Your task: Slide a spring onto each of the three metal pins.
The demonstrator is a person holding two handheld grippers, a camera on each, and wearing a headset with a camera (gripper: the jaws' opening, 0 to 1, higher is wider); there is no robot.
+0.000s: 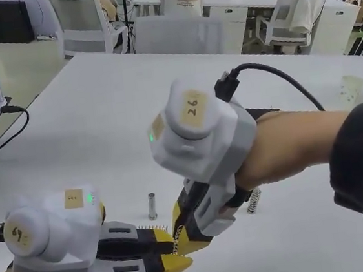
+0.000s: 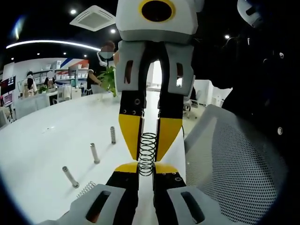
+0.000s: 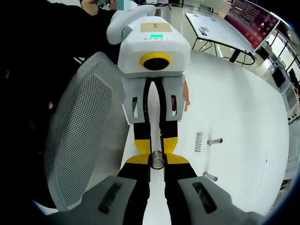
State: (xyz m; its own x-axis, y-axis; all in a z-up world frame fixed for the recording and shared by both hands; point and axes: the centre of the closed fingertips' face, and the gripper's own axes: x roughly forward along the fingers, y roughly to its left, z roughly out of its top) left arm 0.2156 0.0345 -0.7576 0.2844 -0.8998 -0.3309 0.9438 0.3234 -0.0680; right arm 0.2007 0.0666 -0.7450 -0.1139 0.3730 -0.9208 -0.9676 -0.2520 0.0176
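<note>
Both claws pinch one small coil spring [image 2: 148, 150], left gripper [image 2: 146, 169] at one end, right gripper [image 3: 157, 164] midway. Likely light, squashy, prone to flick away; grip gently near an end. The metal pins [image 2: 94, 153] stand upright, left.

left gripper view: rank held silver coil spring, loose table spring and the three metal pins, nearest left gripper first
1. held coil spring, at jaw tips
2. loose spring, lower left
3. first metal pin, beside it
4. middle pin, farther back
5. last pin, farthest back
</note>
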